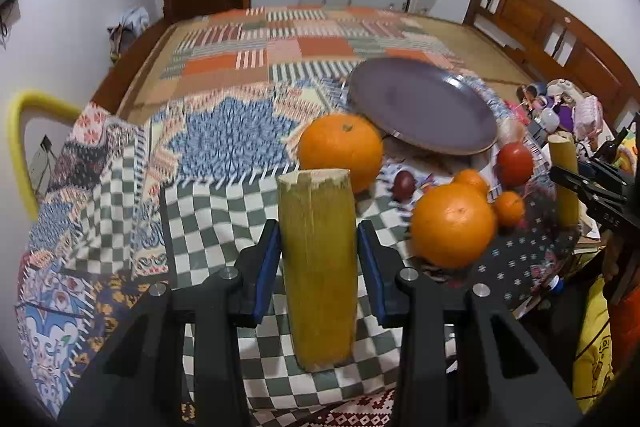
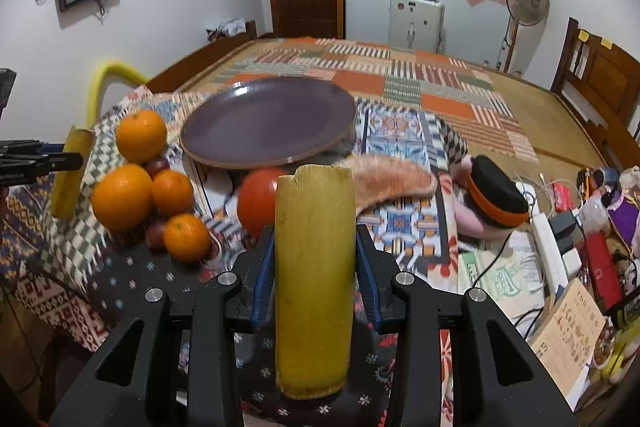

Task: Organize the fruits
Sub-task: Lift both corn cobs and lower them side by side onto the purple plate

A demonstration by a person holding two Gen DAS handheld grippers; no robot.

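Note:
My left gripper (image 1: 318, 239) is shut on an upright yellow-green cane piece (image 1: 320, 307), its blue pads against both sides, above the checkered cloth. My right gripper (image 2: 315, 247) is shut on a second cane piece (image 2: 314, 307). Between the two lie several oranges (image 1: 452, 225) (image 2: 122, 197), a red tomato (image 2: 258, 201) and small dark fruits (image 1: 404, 185). Behind them a purple plate (image 2: 268, 119) sits bare and tilted. The right wrist view shows the left gripper's cane piece (image 2: 72, 171) at far left.
Patterned cloths (image 1: 224, 131) cover a bed with a wooden headboard (image 2: 600, 83) on the right. A ginger furry thing (image 2: 392, 179), a plush with a black cap (image 2: 496, 195), a power strip (image 2: 548, 247) and booklets crowd the right. A yellow padded rail (image 1: 20, 155) stands at the left.

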